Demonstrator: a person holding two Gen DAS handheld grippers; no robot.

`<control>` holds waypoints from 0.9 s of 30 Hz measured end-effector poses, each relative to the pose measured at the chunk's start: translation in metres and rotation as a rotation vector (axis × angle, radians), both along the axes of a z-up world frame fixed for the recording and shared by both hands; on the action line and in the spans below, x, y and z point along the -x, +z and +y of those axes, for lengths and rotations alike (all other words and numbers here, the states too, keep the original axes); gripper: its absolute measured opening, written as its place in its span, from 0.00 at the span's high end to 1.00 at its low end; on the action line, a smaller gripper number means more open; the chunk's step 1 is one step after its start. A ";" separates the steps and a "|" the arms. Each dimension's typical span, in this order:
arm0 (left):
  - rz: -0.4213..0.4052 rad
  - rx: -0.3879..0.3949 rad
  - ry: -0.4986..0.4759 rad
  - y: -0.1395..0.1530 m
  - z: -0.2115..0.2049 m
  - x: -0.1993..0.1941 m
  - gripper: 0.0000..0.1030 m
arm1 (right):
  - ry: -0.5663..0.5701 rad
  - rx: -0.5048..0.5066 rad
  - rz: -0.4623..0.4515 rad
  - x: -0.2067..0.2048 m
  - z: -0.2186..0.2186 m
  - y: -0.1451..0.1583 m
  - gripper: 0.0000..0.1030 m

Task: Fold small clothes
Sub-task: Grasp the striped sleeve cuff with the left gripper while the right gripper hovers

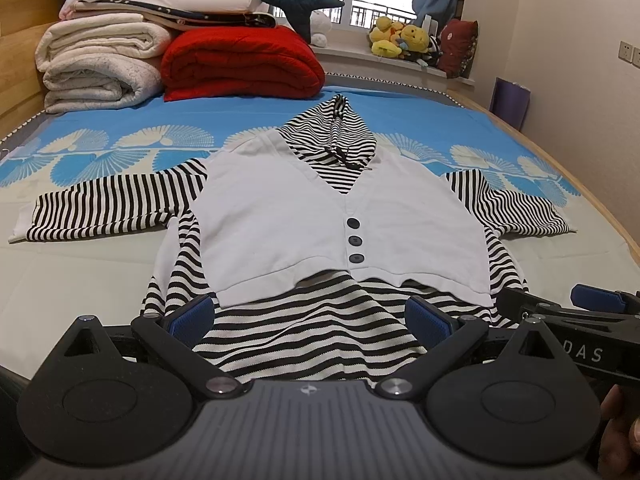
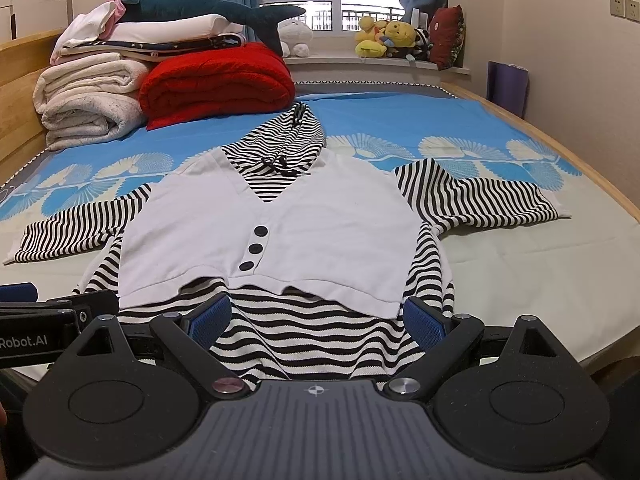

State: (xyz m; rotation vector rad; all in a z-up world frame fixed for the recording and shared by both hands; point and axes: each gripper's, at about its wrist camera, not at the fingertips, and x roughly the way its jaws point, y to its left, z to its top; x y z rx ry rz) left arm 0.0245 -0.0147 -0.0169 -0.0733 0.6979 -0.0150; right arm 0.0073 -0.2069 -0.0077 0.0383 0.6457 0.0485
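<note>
Both the left hand-held gripper [image 1: 310, 322] and right hand-held gripper [image 2: 318, 320] are held released above the striped hoodie [image 1: 340, 220], spread on the bed [image 1: 80, 280]; folded blankets [image 1: 240, 62] are stacked behind.

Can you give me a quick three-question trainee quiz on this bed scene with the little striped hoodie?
1. True or false: the striped hoodie lies spread flat with both sleeves out to the sides.
2. How many dark buttons show on its white vest front?
3. Multiple choice: the left gripper and right gripper are A) both open near the hem, B) both shut on a sleeve, C) one open, one shut on the hood.

Key: 1 true; 2 three; 3 A.
</note>
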 end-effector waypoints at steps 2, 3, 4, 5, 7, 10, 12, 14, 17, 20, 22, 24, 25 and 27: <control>-0.002 0.002 0.001 0.000 0.000 0.000 0.01 | 0.000 0.002 0.001 0.000 0.000 0.000 0.09; -0.003 0.005 0.004 0.001 0.001 -0.001 0.01 | 0.000 0.005 0.001 0.000 -0.001 -0.001 0.09; -0.008 0.008 0.009 0.003 0.004 -0.001 0.01 | -0.001 0.007 0.003 -0.001 -0.001 -0.001 0.10; -0.015 0.003 0.013 0.006 0.005 -0.001 0.03 | -0.002 0.008 0.004 -0.001 0.000 -0.002 0.10; -0.030 -0.012 0.011 0.015 0.011 -0.005 0.03 | -0.005 0.008 0.010 -0.001 0.000 -0.003 0.11; -0.074 -0.022 0.005 0.033 0.026 -0.016 0.04 | -0.012 0.008 0.020 -0.002 -0.001 -0.004 0.11; -0.106 -0.035 -0.002 0.045 0.037 -0.029 0.05 | -0.014 0.007 0.024 -0.003 -0.001 -0.005 0.12; -0.128 -0.040 -0.007 0.055 0.049 -0.046 0.08 | -0.017 0.009 0.027 -0.004 -0.001 -0.005 0.12; -0.157 -0.048 0.015 0.066 0.074 -0.081 0.17 | -0.016 0.011 0.037 -0.007 0.000 -0.008 0.14; -0.169 -0.039 0.057 0.066 0.104 -0.119 0.35 | -0.012 0.011 0.046 -0.011 0.002 -0.009 0.20; -0.154 -0.051 0.105 0.061 0.127 -0.148 0.51 | -0.007 0.010 0.042 -0.013 0.003 -0.008 0.35; -0.128 -0.060 0.144 0.048 0.154 -0.177 0.73 | -0.004 -0.003 0.030 -0.016 0.001 -0.004 0.42; -0.112 -0.067 0.165 0.040 0.167 -0.188 0.78 | 0.003 -0.020 0.022 -0.018 -0.001 0.000 0.44; -0.061 -0.046 0.219 0.021 0.201 -0.209 0.84 | 0.018 -0.048 0.016 -0.023 -0.005 0.011 0.44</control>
